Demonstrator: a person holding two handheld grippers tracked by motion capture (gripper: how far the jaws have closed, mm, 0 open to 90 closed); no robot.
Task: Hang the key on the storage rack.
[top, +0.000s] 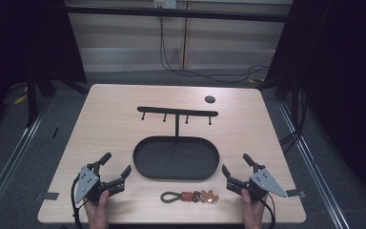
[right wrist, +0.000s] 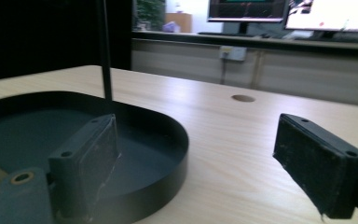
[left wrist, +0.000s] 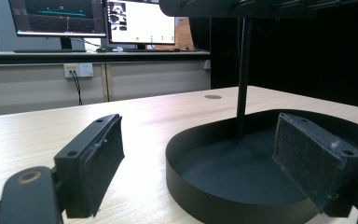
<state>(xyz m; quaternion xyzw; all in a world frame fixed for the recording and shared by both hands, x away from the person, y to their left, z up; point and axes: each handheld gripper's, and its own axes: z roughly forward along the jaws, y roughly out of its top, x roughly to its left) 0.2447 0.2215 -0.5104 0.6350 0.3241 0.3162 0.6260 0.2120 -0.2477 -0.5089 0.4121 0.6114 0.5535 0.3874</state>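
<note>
A black oval tray (top: 176, 158) lies mid-table, with a thin post rising from it to a crossbar with several hooks (top: 177, 112). In front of the tray lies a keychain (top: 189, 196) with a green loop, a red clip and a brown charm. My left gripper (top: 116, 163) rests at the tray's left, jaws open and empty; its own view shows the tray's wall (left wrist: 186, 186) and the post (left wrist: 242, 74). My right gripper (top: 234, 163) rests at the tray's right, open and empty, facing the tray's rim (right wrist: 177, 158).
A round cable hole (top: 210, 99) sits near the table's far right corner. Cables hang along the wall behind the table. Monitors on a counter (left wrist: 93, 23) stand in the background. Bare wood surrounds the tray.
</note>
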